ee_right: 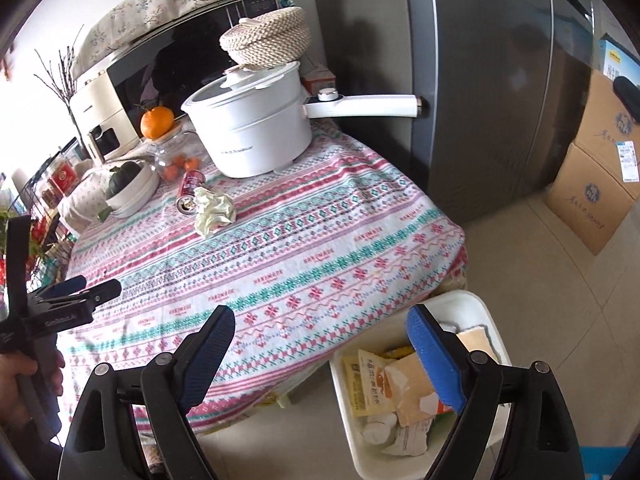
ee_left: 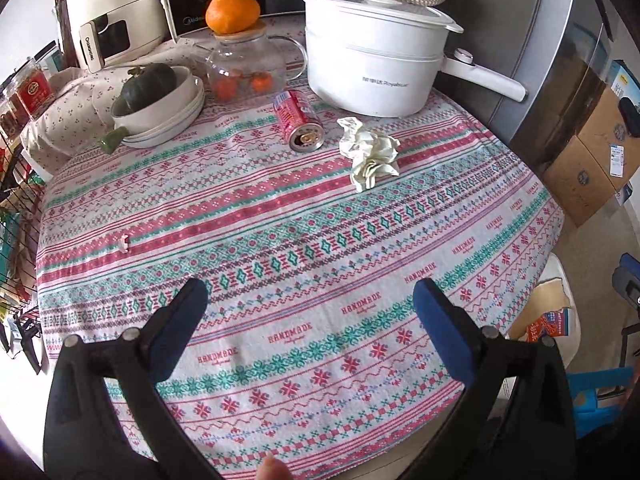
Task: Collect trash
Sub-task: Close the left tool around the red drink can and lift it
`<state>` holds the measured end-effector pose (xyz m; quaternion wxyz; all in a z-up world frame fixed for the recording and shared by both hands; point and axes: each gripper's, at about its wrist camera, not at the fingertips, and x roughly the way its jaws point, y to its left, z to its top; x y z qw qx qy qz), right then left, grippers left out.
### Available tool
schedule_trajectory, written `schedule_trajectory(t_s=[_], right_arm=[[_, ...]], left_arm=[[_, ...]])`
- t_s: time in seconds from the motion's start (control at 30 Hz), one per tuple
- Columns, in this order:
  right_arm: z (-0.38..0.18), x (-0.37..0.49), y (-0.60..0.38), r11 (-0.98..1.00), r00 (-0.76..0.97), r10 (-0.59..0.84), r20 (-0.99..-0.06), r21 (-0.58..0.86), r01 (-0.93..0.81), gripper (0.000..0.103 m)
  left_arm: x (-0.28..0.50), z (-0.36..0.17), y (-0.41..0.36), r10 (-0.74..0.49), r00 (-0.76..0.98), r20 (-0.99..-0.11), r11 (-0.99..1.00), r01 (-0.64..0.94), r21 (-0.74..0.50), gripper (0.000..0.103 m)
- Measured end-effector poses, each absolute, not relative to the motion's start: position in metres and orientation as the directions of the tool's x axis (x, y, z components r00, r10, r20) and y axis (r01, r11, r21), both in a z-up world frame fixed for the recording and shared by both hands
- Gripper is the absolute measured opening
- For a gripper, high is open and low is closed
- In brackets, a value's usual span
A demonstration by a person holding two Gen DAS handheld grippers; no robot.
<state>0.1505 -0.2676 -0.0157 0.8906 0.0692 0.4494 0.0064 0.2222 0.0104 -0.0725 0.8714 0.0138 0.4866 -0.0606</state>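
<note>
My left gripper (ee_left: pixel 310 292) tilts down over the near part of the table (ee_left: pixel 520 216), its blue pads spread wide with only patterned cloth between them. My right gripper (ee_right: pixel 320 320) also points downward, jaws wide apart and empty, straddling the table's near right corner: one pad over the cloth, the other over the white bin (ee_right: pixel 486 312) that stands on the floor just beside that corner. Wrappers and crumpled paper already lie in the bin. At the left edge of the right wrist view my hand (ee_right: pixel 24 376) grips the left gripper's handle.

Further in, well apart from both grippers, the crumpled tissue (ee_left: pixel 370 152) lies toward the far side of the table, right of centre. Just beside it, to its left, the red can (ee_left: pixel 300 120) lies on its side with its open end facing me. A tiny white scrap (ee_left: pixel 124 242) sits near the left edge.

Behind them stand the white pot (ee_left: pixel 372 68), a glass teapot (ee_left: pixel 244 68) and a bowl (ee_left: pixel 164 108).
</note>
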Motion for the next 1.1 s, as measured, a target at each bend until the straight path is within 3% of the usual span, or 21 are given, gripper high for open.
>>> schedule_trajectory(t_s=[0.3, 0.43, 0.57, 0.73, 0.87, 1.1], right_arm=[[-0.054, 0.195, -0.253, 0.994, 0.555, 0.077, -0.828, 0.106, 0.02, 0.09], [-0.065, 0.212, -0.259, 0.994, 0.539, 0.071, -0.839, 0.107, 0.036, 0.09], [-0.074, 0.226, -0.261, 0.993, 0.517, 0.078, -0.852, 0.112, 0.035, 0.09], [-0.078, 0.239, -0.258, 0.994, 0.515, 0.08, -0.853, 0.11, 0.027, 0.09], [-0.084, 0.245, -0.253, 0.993, 0.505, 0.088, -0.859, 0.112, 0.019, 0.09], [-0.095, 0.249, -0.238, 0.994, 0.483, 0.096, -0.87, 0.112, 0.005, 0.09]], left_arm=[[0.319, -0.099, 0.023, -0.121, 0.508, -0.853, 0.992, 0.029, -0.124, 0.101], [0.368, -0.103, 0.013, -0.114, 0.516, -0.849, 0.992, 0.015, -0.124, 0.093], [0.407, -0.121, 0.005, -0.115, 0.499, -0.859, 0.991, -0.001, -0.133, 0.077], [0.433, -0.146, 0.005, -0.145, 0.467, -0.872, 0.985, -0.019, -0.174, 0.072], [0.438, -0.158, 0.005, -0.185, 0.437, -0.88, 0.978, -0.007, -0.209, 0.055], [0.433, -0.155, 0.011, -0.215, 0.474, -0.854, 0.975, 0.047, -0.219, 0.055]])
